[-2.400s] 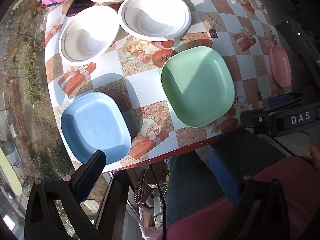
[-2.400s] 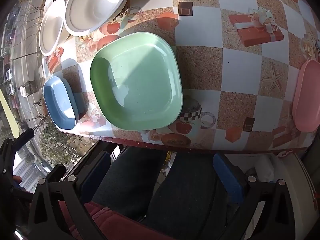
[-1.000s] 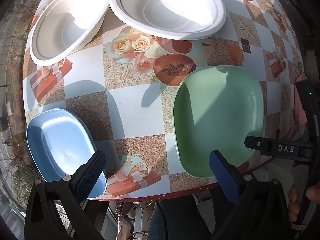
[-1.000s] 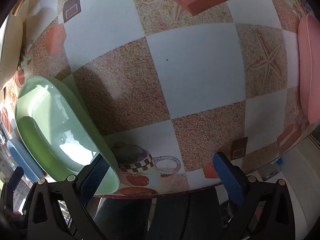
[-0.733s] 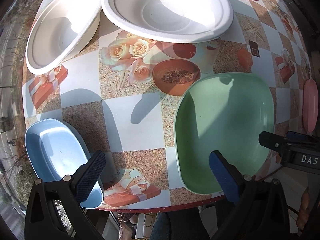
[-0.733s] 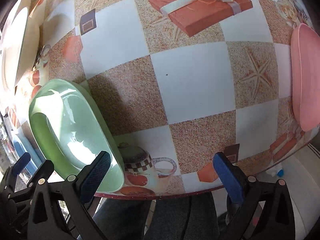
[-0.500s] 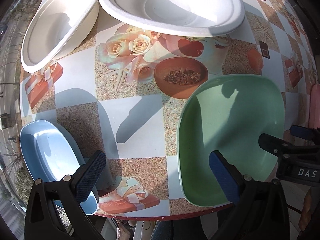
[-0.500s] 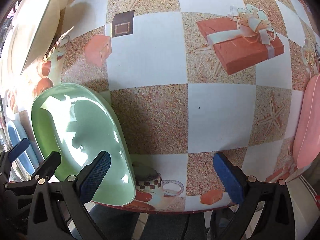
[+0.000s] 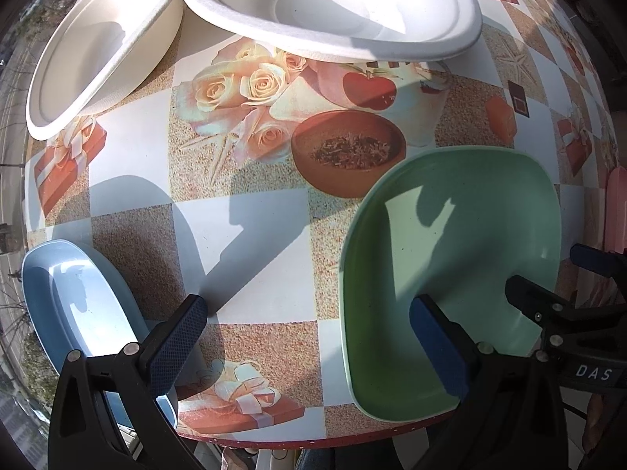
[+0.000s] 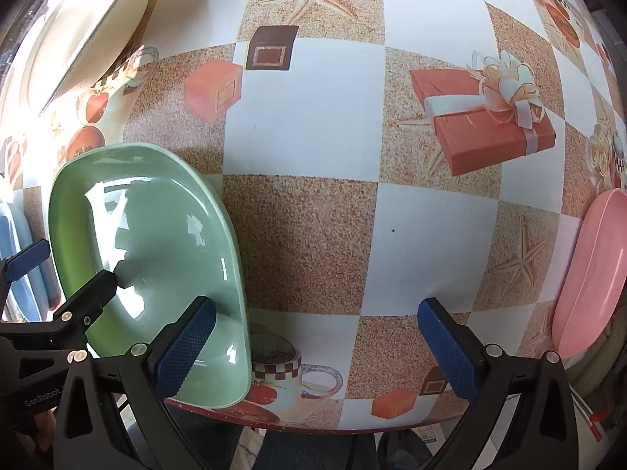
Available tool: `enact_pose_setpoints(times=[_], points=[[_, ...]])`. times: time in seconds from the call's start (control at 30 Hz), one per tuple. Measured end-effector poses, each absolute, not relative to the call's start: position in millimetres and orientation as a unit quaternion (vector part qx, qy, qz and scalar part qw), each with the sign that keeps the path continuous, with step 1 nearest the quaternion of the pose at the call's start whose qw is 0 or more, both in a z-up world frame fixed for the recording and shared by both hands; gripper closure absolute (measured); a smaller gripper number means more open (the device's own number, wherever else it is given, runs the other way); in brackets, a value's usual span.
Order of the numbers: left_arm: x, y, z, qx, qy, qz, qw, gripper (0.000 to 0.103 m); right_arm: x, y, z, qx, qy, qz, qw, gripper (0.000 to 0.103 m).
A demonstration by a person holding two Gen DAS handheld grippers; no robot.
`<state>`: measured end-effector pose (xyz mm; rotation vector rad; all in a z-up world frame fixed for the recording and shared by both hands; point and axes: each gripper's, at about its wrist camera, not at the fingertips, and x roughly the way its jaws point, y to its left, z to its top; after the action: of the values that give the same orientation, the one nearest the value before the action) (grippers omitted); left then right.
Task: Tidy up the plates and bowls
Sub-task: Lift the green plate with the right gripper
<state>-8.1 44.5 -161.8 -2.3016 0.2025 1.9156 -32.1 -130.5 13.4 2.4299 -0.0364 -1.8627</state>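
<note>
With both grippers low over the near edge of the patterned tabletop (image 9: 270, 231), you see a blue plate (image 9: 70, 305) at far left, beside the left gripper (image 9: 309, 337). Its jaws stand wide apart and hold nothing; one blue pad overlaps the green plate (image 9: 450, 243). Two white bowls (image 9: 333, 4) sit at the far side. Right of the green plate, your right gripper (image 10: 317, 348) hovers over bare tabletop, jaws likewise apart and empty. A pink plate (image 10: 588, 274) lies at far right.
</note>
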Motion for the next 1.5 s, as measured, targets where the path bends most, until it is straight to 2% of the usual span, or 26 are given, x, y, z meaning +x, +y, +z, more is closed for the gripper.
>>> enact_pose_setpoints(times=[0.53, 1.27, 1.33, 1.43, 1.5], points=[[1, 16, -160, -0.752, 0.03, 0.658, 0.029, 0.0, -35, -138, 14, 0.795, -0.021, -0.605, 0.035, 0.0], [-7, 27, -153, -0.755, 0.043, 0.654, 0.032, 0.001, -48, -134, 7, 0.812, -0.009, -0.582, 0.036, 0.0], [-6, 28, -153, -0.758, 0.045, 0.65, 0.034, 0.004, -46, -143, 11, 0.809, 0.008, -0.586, 0.049, 0.005], [-7, 30, -151, -0.765, 0.039, 0.642, 0.03, 0.01, -43, -159, 15, 0.806, 0.033, -0.587, 0.07, 0.019], [-7, 33, -148, -0.765, 0.043, 0.642, 0.034, 0.015, -41, -166, 17, 0.805, 0.038, -0.587, 0.075, 0.031]])
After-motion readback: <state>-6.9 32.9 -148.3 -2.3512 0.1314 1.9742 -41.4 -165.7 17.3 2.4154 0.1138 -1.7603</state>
